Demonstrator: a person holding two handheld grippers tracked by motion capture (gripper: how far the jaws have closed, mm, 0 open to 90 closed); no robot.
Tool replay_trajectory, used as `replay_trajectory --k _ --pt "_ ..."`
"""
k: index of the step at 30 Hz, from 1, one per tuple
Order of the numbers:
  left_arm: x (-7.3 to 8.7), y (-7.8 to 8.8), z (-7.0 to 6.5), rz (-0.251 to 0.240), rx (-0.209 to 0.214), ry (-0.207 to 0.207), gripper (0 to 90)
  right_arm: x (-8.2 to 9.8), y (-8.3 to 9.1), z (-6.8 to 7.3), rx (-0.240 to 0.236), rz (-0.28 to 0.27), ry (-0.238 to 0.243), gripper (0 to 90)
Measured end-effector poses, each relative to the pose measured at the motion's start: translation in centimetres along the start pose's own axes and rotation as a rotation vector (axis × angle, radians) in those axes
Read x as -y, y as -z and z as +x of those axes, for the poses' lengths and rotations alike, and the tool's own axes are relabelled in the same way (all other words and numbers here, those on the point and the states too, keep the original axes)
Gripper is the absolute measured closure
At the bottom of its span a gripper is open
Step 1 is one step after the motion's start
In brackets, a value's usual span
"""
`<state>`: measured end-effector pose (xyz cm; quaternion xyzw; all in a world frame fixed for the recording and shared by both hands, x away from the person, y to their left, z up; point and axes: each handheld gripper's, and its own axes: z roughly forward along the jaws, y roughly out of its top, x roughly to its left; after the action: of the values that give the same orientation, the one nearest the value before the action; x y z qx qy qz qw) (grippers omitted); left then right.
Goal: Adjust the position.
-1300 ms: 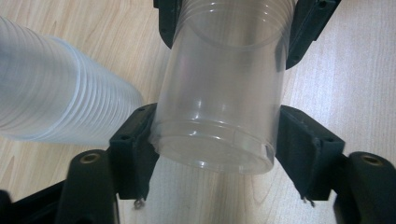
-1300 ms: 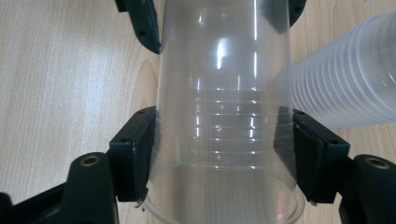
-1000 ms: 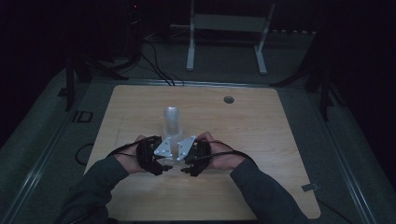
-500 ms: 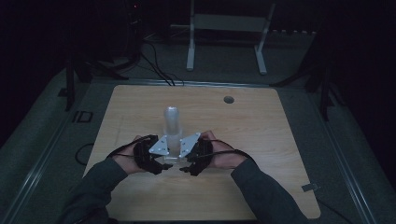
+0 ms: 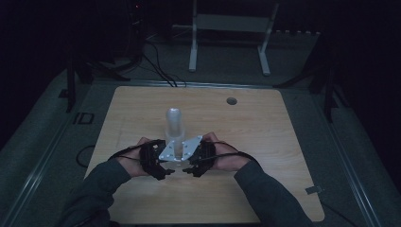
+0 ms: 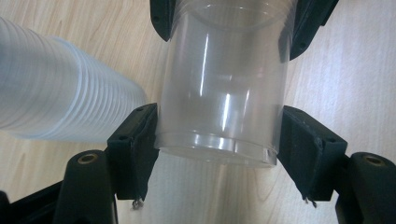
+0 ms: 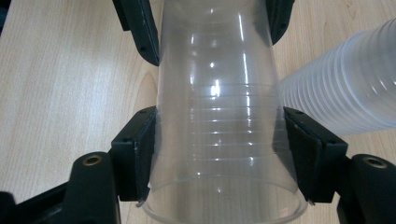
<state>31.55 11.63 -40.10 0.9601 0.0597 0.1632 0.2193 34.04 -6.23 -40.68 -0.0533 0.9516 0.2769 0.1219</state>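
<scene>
From the high view, my left gripper [image 5: 163, 171] and right gripper [image 5: 189, 169] meet just in front of the tall stack of clear plastic cups [image 5: 174, 126] on the pale wooden table [image 5: 265, 142]. In my left gripper view, a single clear plastic cup [image 6: 219, 93] lies beside the stack; my jaws have just been opening, bracketing its base end, barely pressing. In my right gripper view, my jaws clamp its rim end [image 7: 219, 140]. It looks light, thin, slippery and easily crushed; I would grip the ribbed band gently
</scene>
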Motion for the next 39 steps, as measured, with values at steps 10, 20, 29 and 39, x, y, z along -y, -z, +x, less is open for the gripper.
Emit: replay_trajectory --k 10,20,29,39 --pt "-0.6 -0.2 -0.5 0.030 -0.026 -0.026 36.1 0.1 -0.2 0.0 -0.002 0.028 0.009 32.9" --pt "-0.3 -0.4 -0.5 0.032 -0.027 -0.018 41.8 -0.1 -0.1 0.1 -0.007 0.020 0.013 32.8" --pt "-0.1 -0.4 -0.4 0.008 -0.029 -0.004 42.0 -0.1 0.1 0.0 0.009 0.001 0.007 21.7" --pt "0.6 -0.6 -0.1 -0.023 -0.030 0.057 42.0 -0.2 1.0 -0.1 0.034 -0.060 -0.015 18.7"
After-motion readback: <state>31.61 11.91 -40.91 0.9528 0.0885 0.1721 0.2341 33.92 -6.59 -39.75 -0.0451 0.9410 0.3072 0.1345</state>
